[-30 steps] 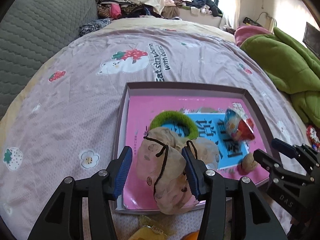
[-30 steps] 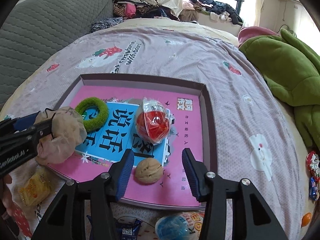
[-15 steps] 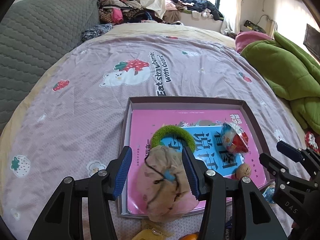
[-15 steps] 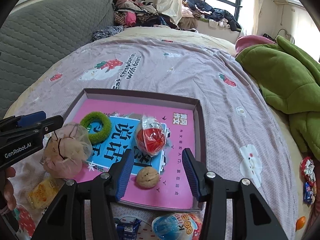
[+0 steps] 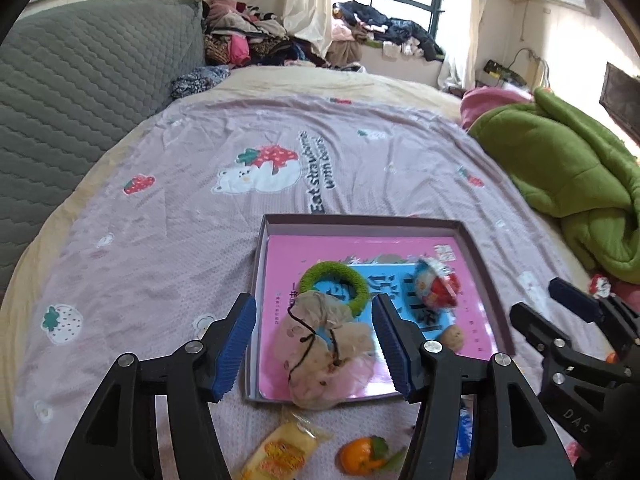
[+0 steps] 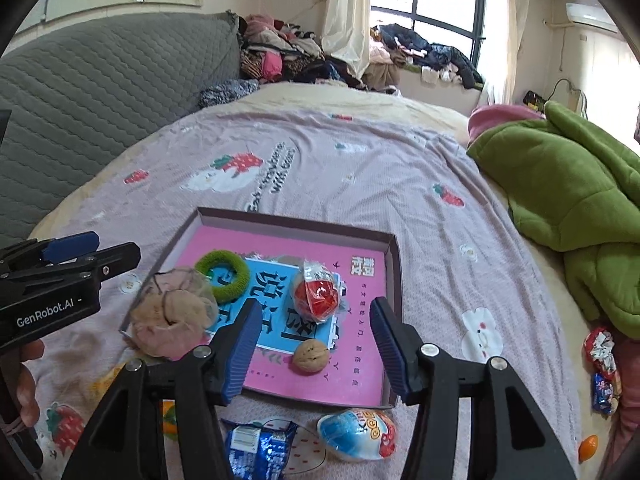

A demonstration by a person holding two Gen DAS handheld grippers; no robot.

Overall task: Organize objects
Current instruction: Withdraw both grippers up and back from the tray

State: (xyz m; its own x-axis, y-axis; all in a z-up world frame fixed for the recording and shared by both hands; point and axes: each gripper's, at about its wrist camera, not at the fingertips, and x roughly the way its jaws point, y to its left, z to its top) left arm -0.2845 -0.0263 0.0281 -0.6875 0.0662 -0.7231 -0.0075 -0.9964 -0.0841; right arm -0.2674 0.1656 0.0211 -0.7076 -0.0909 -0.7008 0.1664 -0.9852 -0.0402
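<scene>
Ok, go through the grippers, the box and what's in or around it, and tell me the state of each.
left gripper: open, empty
right gripper: open, empty
shallow cardboard box: lidless
beige drawstring pouch: released, slumped over box corner
brown walnut: whole
blue egg-shaped toy: outside box, wrapped

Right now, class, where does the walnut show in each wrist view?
Left wrist view: the walnut lies low and right, near the tray's near right corner, just right of the left gripper's right finger.
Right wrist view: the walnut lies low centre, between the right gripper's open fingers.
Shared landmark: the green hair tie.
</scene>
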